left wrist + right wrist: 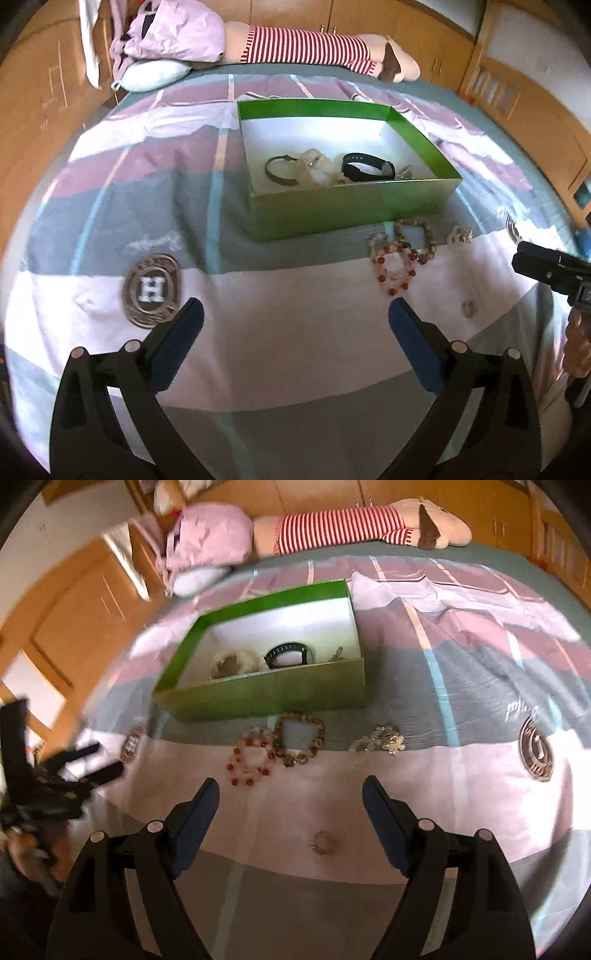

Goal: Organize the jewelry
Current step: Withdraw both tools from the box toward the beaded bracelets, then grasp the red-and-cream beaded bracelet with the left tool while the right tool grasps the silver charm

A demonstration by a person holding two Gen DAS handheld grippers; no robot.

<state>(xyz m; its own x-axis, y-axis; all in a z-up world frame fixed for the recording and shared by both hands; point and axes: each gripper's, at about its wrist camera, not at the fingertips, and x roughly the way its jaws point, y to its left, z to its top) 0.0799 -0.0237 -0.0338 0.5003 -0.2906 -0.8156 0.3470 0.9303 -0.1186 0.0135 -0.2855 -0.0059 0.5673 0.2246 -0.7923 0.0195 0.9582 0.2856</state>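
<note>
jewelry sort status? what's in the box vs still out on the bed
Partway. Done: the green box already holds a black watch, a thin black band and pale pieces. In hand: nothing; the left gripper and right gripper are both open and empty. Left on the bedspread: red bead bracelet, brown bead bracelet, a gold-and-crystal piece and a small ring.

The left hand-held gripper (295, 314) has two matte black plastic arms that splay in a V, each ending in a dark blue padded finger (184, 332). Round silver pins sit at the joints of each arm, two to a side. The right hand-held gripper (290, 797) is built the same way: black angular arms, blue pads (384, 819), silver pivot pins. Seen from the left wrist, its black body carries a small screw.
</note>
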